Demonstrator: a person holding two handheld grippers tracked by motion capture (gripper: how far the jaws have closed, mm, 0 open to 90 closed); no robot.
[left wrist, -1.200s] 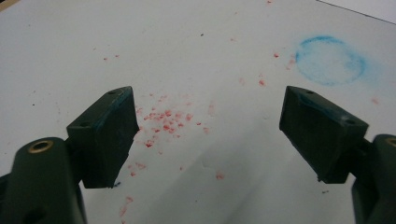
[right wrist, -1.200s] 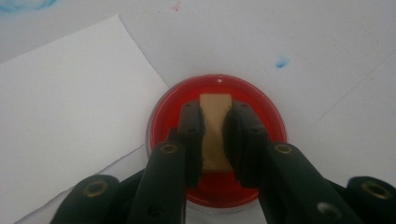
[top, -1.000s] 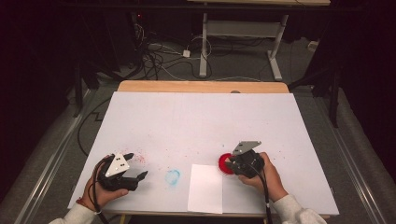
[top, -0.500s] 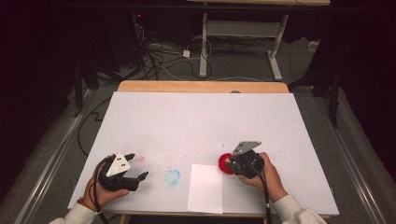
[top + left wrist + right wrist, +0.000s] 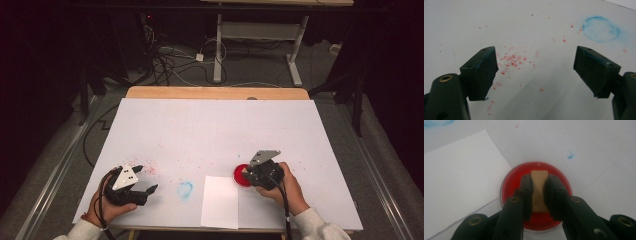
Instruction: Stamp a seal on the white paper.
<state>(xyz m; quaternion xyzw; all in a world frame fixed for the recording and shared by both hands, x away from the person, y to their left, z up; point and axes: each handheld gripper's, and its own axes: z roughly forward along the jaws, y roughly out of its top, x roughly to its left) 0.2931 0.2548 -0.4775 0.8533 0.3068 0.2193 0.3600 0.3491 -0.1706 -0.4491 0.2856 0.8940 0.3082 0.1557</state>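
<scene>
Inking stamp (image 5: 539, 191) clenched in right tool (image 5: 538, 195) on red pad (image 5: 511, 182) — press flat, lift straight; left tool (image 5: 534, 72) released.

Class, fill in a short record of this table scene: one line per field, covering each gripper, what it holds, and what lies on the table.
Left gripper: jaws wide open, holding nothing, over red specks
Right gripper: shut on a tan wooden stamp
Stamp position: over the red ink pad
Paper: white sheet beside the ink pad, left of it in the high view
Marks: blue ring print on the table
</scene>
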